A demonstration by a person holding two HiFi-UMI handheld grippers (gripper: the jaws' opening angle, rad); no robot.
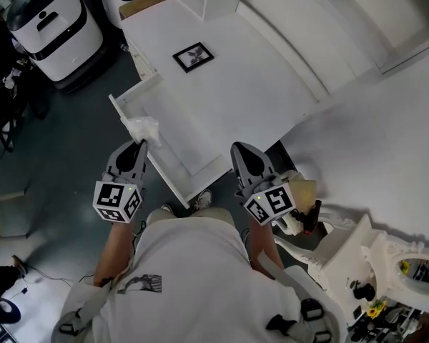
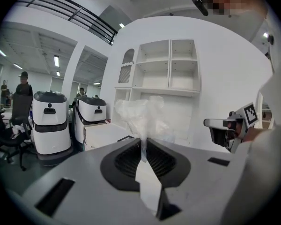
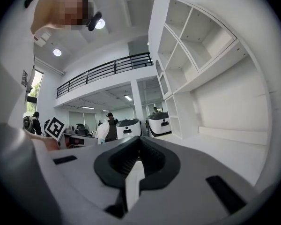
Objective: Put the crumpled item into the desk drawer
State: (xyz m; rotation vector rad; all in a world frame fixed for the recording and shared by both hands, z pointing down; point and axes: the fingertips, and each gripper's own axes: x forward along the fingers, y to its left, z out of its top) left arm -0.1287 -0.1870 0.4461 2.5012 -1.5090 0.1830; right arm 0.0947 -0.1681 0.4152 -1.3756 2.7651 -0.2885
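Closest to the person, the right gripper (image 1: 242,150) has its jaws pressed together with nothing between them. It hangs off the front corner of the open drawer (image 1: 132,91), probably kept back so it does not get in the way. The left gripper (image 1: 138,146) is pinched on a thin fold of the crumpled item (image 1: 143,128), a light white wad that puffs up above the jaw tips. A small nip is enough for something this flimsy. The wad sits right at the drawer's left rim, over the bare white interior and not yet released. Beyond, a small picture frame (image 1: 193,56) lies flat on the white desk (image 1: 236,84).
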